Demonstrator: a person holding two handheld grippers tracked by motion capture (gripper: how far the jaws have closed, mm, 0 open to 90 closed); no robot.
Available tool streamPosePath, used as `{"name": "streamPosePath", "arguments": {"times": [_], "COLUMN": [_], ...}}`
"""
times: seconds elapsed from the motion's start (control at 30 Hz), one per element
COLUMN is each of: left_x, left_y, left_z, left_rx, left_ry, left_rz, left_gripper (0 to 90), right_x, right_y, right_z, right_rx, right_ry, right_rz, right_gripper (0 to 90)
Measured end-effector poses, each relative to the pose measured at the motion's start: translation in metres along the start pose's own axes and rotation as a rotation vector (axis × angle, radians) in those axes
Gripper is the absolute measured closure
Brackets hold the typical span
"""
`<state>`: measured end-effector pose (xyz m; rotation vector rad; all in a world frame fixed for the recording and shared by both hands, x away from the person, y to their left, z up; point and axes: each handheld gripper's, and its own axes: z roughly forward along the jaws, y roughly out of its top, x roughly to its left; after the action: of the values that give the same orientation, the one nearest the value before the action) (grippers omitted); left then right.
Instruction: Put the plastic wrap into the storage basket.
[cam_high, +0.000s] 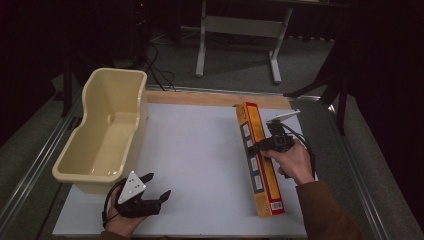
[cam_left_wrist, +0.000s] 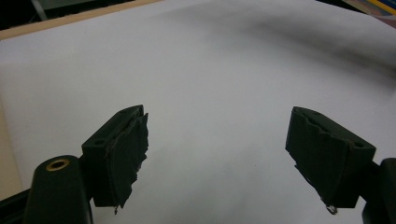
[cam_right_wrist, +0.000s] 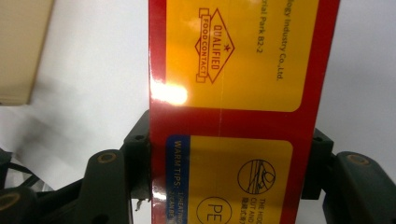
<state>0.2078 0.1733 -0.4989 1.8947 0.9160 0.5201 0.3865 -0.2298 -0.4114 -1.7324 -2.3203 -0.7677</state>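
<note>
1. Fingers of the right gripper (cam_high: 256, 148) are clamped across a long red and yellow box (cam_high: 259, 159) in the high view, gripping it at about the middle of its length. The person's right hand (cam_high: 292, 162) holds that gripper from the box's right side.
2. That same view shows the box running from the far right part of the white table top (cam_high: 195, 160) toward the near edge. Whether its underside touches the table I cannot tell.
3. Near the bottom left, the left gripper (cam_high: 157, 186) sits in the person's left hand (cam_high: 120, 220), its fingers spread apart with nothing between them. It is just beside the near end of a cream plastic tub (cam_high: 102, 132), which stands along the table's left side, well apart from the box.
4. In the left gripper view, the two black pads (cam_left_wrist: 128, 154) stand wide apart over bare white table.
5. In the right gripper view, the pads (cam_right_wrist: 140, 161) press on both long edges of the box, whose face carries yellow panels with printed text and symbols. A cream corner of the tub shows at the upper left.
</note>
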Motion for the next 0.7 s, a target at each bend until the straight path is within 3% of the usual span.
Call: {"name": "streamPosePath", "arguments": {"times": [0.23, 0.57, 0.7], "left_x": [0.0, 0.0, 0.0], "left_y": [0.0, 0.0, 0.0], "left_z": [0.0, 0.0, -0.001], "left_rx": [-0.003, -0.007, -0.005], "left_ry": [-0.001, -0.002, -0.002], "left_rz": [-0.001, 0.001, 0.002], "left_gripper": [20.5, 20.4, 20.4], "right_x": [0.016, 0.043, 0.052], "right_y": [0.01, 0.022, 0.028], "right_z": [0.004, 0.004, 0.003], "right_rx": [-0.003, -0.039, -0.049], "right_ry": [0.063, 0.097, 0.135], "right_rz": [0.006, -0.017, -0.013], "right_gripper": [39.3, 39.4, 39.4]}}
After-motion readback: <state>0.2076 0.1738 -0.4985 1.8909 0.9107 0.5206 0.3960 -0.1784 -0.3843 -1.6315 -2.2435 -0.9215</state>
